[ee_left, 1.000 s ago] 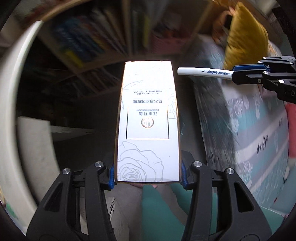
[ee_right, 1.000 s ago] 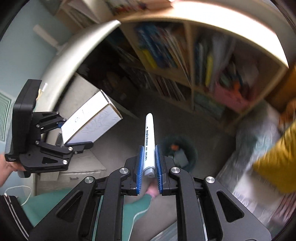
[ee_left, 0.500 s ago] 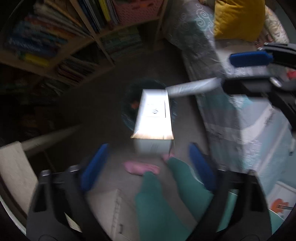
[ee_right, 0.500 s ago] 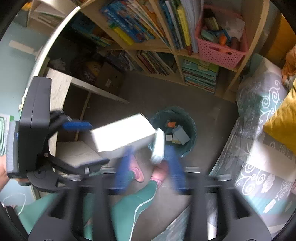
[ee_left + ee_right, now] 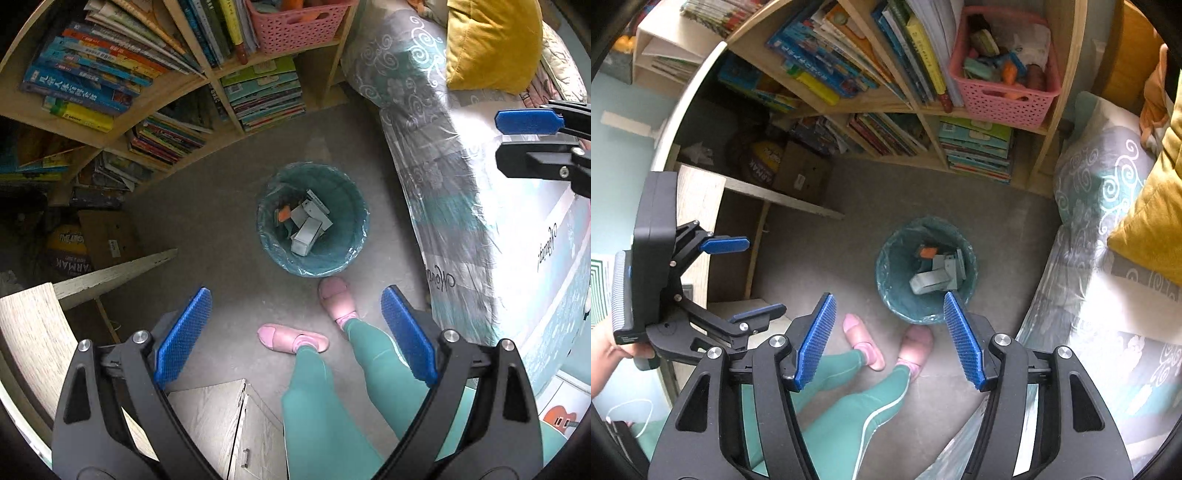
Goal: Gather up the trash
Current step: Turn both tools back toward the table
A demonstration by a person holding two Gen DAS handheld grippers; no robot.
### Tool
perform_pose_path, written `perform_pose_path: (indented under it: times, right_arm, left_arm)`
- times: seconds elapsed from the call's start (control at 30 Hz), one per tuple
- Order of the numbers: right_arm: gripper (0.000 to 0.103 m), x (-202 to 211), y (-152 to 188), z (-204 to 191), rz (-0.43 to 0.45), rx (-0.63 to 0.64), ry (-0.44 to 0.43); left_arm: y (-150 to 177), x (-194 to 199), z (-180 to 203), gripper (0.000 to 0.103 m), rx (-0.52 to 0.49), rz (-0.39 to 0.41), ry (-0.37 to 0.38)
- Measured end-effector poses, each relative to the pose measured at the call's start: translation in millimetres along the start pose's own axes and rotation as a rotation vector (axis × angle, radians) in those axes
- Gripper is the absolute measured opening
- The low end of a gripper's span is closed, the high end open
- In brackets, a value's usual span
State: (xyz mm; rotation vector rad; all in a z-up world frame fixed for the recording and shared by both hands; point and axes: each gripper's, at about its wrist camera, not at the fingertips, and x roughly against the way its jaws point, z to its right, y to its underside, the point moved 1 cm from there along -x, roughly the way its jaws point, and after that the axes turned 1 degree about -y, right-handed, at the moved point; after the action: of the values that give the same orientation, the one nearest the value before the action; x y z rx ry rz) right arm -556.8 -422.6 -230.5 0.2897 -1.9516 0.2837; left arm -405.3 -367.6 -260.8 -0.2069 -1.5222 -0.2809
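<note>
The teal waste bin [image 5: 343, 206] stands on the grey floor, lined with a clear bag. Inside lie a white box [image 5: 306, 236], other pale cartons and an orange scrap; I cannot pick out the marker among them. My left gripper [image 5: 295, 336] hangs high above the bin, pointing down, open and empty. In the right wrist view the bin [image 5: 897, 273] and the box [image 5: 929, 280] sit just beyond my right gripper [image 5: 890, 339], also open with nothing between its blue pads. The left gripper [image 5: 746, 278] shows there at the left, in a hand.
A wooden bookshelf [image 5: 218, 74] full of books, with a pink basket [image 5: 295, 29], lines the far side. A bed [image 5: 461, 177] with a yellow cushion [image 5: 491, 44] runs along the right. A desk [image 5: 29, 332] and cabinet [image 5: 221, 424] are near left. The person's legs and pink slippers [image 5: 336, 299] stand by the bin.
The left gripper opened and let go of the white box; the right opened and released the marker. Both fell towards the bin, where the box now lies. Both views tipped downward.
</note>
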Motion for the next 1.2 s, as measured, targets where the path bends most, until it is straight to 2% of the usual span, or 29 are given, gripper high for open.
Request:
perform_pose_path:
  times: [0.17,0.37,0.5,0.67,0.9,1.07,1.2]
  right_arm:
    - [0.063,2,-6,-11,0.001,0.037,-0.018]
    - [0.070,7,-23,-39,0.016,0.104,-0.053]
    - [0.081,13,-43,-77,0.040,0.187,-0.066]
    - [0.086,14,-74,-144,0.054,0.307,-0.119]
    - [0.088,4,-105,-267,0.048,0.552,-0.174]
    - [0.089,-13,-110,-360,0.037,0.721,-0.196]
    - [0.090,-30,-106,-426,0.028,0.867,-0.177]
  left_arm:
    - [5,9,-6,0.091,0.020,0.028,-0.006]
    - [17,34,-26,0.091,0.072,0.088,-0.021]
    - [35,60,-51,0.091,0.137,0.138,-0.037]
    - [73,93,-92,0.092,0.245,0.202,-0.068]
    - [170,136,-174,0.096,0.489,0.292,-0.132]
    - [252,150,-231,0.096,0.663,0.305,-0.211]
    - [316,152,-270,0.096,0.803,0.300,-0.260]
